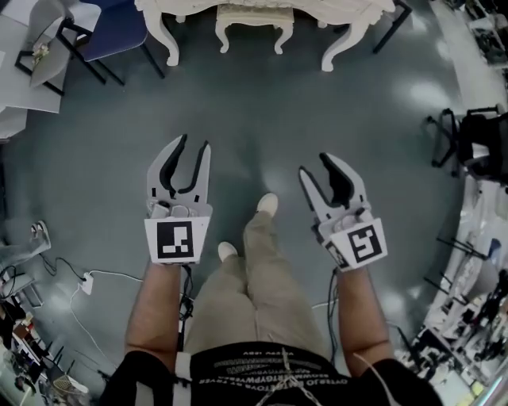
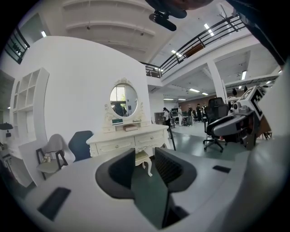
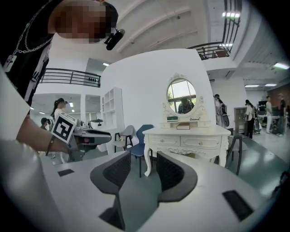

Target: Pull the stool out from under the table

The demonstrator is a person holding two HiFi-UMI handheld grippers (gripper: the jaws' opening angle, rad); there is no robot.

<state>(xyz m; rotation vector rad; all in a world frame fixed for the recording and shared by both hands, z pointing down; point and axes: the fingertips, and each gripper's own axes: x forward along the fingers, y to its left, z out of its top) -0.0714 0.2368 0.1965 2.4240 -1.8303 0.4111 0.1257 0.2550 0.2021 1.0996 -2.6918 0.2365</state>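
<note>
Left gripper [image 1: 194, 144] fingers apart, empty | right gripper [image 1: 315, 164] likewise | grey floor [image 1: 262, 111] | stool [image 1: 252, 21] under white table [image 1: 343, 46]

Glossy grey-green floor [image 1: 262, 119], tall white wall [image 2: 77, 90], open white shelf unit [image 2: 29, 104] at its left end, blue chair [image 2: 80, 144] beside a grey chair [image 2: 53, 147] — black office chair [image 2: 216, 118] further off, railed upper gallery [image 2: 199, 43], ceiling strip lights [image 2: 194, 90]

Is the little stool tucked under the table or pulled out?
Tucked under. In the head view the stool stands between the front legs of the white table, close against its edge, far from the person.
</note>
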